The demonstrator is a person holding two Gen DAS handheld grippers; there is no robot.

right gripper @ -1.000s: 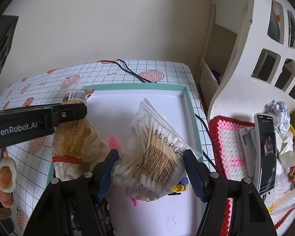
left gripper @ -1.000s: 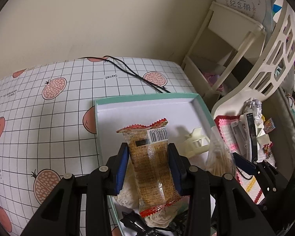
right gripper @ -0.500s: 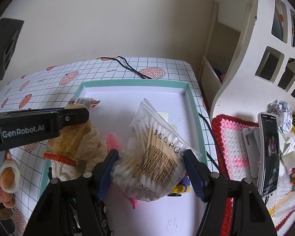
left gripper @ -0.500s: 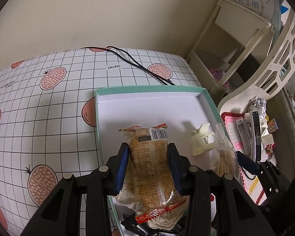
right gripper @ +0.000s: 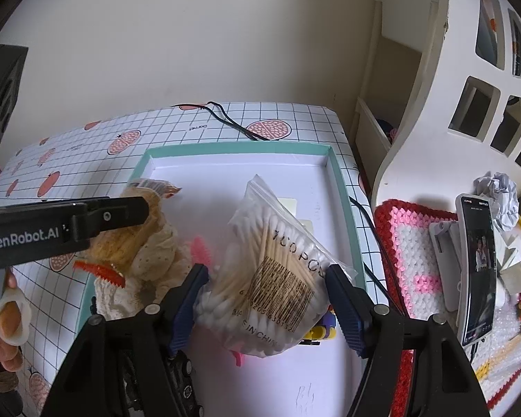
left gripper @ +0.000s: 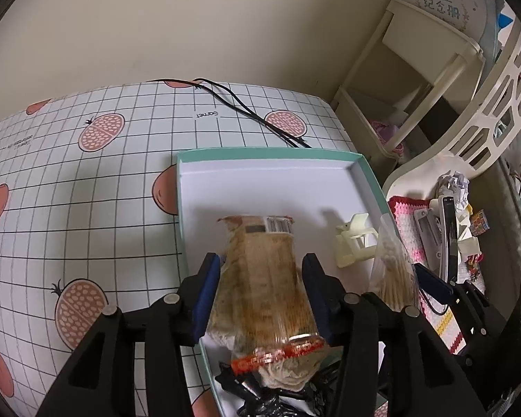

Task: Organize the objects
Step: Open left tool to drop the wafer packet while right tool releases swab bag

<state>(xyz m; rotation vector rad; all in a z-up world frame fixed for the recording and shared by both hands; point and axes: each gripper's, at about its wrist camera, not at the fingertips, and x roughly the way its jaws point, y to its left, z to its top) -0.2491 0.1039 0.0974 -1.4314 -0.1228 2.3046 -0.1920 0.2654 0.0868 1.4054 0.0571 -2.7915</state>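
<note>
My left gripper (left gripper: 260,271) is shut on a brown snack packet (left gripper: 264,278) with red crimped ends; its pads touch both sides and the packet looks blurred. It hangs over the near left part of a white tray with a teal rim (left gripper: 271,153). My right gripper (right gripper: 265,278) is shut on a clear bag of cotton swabs (right gripper: 274,267) above the tray's middle (right gripper: 239,147). In the right wrist view the left gripper (right gripper: 104,219) and the packet (right gripper: 149,215) are at the left. The swab bag (left gripper: 394,278) shows at the right of the left wrist view.
In the tray lie a cream hair claw (left gripper: 356,239), a cream lace cloth (right gripper: 156,267), a pink comb (right gripper: 201,246), a small yellow and purple toy (right gripper: 321,328) and black items at the near edge. A crochet mat (right gripper: 416,260) with a phone (right gripper: 476,271) lies right. A black cable (left gripper: 253,111) crosses the tablecloth.
The left jaws have spread slightly and the packet now looks wider and blurred. The left gripper has drifted a little over the tray. The right gripper and its bag have hardly moved.
</note>
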